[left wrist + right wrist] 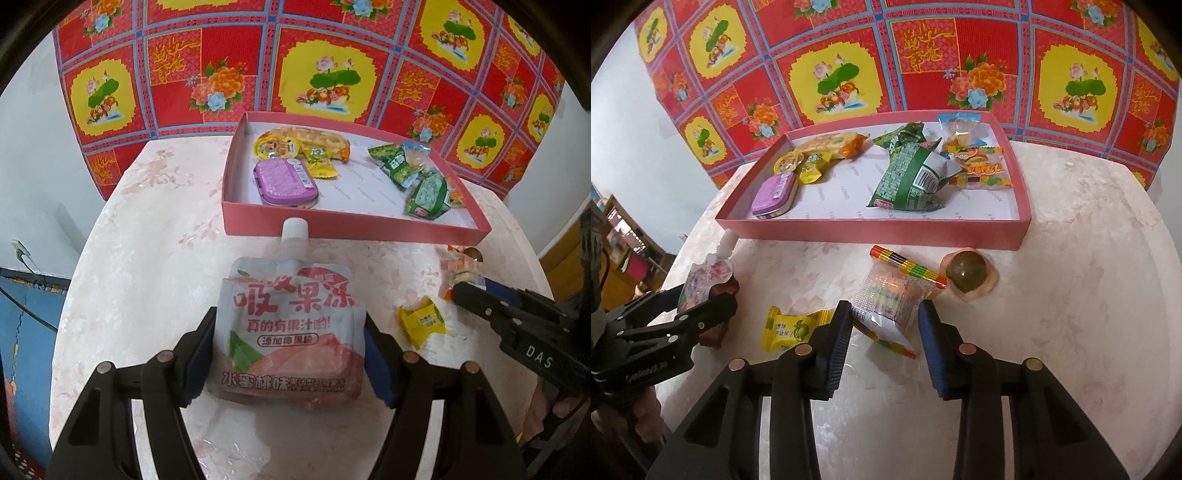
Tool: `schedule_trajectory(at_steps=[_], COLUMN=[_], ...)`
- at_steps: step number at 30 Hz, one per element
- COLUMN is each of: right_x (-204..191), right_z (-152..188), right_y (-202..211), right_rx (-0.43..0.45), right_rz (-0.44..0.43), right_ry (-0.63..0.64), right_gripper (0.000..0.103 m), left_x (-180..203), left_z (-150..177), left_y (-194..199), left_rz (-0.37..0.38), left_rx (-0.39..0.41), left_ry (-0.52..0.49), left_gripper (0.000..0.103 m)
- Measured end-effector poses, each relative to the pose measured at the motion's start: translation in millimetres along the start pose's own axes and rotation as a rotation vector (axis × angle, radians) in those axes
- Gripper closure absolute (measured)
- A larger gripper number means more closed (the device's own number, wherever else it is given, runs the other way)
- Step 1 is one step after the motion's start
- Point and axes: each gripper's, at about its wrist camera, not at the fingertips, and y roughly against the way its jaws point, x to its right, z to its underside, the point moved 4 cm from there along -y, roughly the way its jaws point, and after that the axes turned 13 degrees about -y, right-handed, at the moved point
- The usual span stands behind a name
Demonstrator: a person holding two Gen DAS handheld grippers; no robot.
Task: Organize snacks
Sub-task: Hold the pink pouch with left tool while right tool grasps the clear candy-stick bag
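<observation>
A peach jelly pouch (291,325) with a white cap lies lengthwise between my left gripper's (290,321) blue pads, which press on both its edges. From the right wrist view the left gripper (716,302) clamps the pouch (705,280) at the table's left side. My right gripper (884,308) has come in around a clear candy packet (890,295) with rainbow-striped ends, and both pads touch its sides. The left wrist view catches that packet (461,267) at the right gripper's (461,288) tip. A pink box (871,232) stands behind, holding several snacks.
A yellow wrapped candy (792,326) lies on the pale round table (1071,295) between the two grippers. A brown ball in a peach wrapper (967,275) sits near the box's front wall. Inside the box are a purple tin (775,194) and green packets (908,177). A red patterned cloth hangs behind.
</observation>
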Motion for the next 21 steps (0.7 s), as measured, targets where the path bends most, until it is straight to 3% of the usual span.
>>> schedule_trajectory(at_steps=[21], right_x=[11.4], right_z=[1.2], right_y=[32.2], right_rx=[0.071], right_rz=[-0.058], right_ry=[-0.004], right_gripper=[0.065], left_x=[23.8], left_z=[-15.8], left_y=[28.7], left_rz=[-0.027], left_rx=[0.054], left_ry=[-0.046], left_gripper=[0.030])
